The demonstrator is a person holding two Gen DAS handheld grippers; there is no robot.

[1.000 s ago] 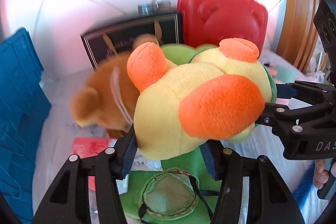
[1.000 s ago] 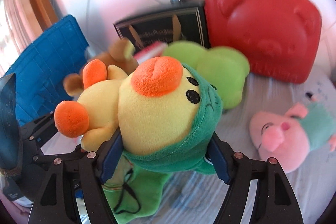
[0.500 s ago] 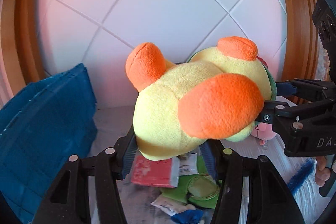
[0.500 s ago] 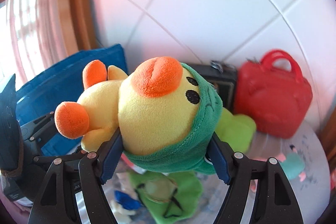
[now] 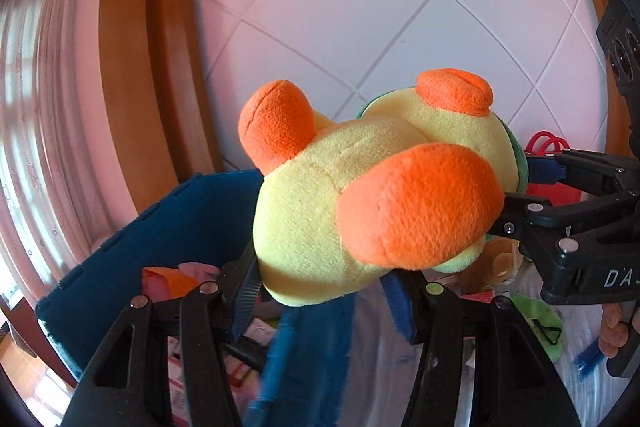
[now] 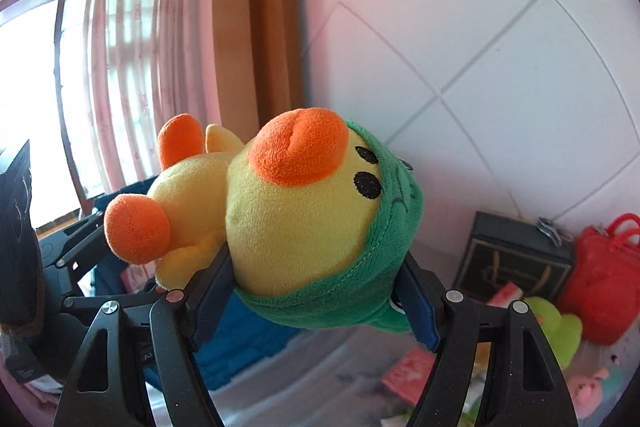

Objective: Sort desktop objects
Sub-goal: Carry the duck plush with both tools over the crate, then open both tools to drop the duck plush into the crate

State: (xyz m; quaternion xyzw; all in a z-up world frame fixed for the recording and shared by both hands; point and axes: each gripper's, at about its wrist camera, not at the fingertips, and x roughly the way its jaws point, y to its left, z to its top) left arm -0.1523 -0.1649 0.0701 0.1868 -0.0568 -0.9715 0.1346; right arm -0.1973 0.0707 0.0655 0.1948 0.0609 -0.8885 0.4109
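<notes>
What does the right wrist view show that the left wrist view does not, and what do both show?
Only the right wrist view shows the yellow plush duck's black eyes, the dark rectangular box and the bright window. Only the left wrist view shows a person's fingertips under the right gripper. Both show the duck held by both grippers, the blue fabric bin and the red plastic case.
</notes>
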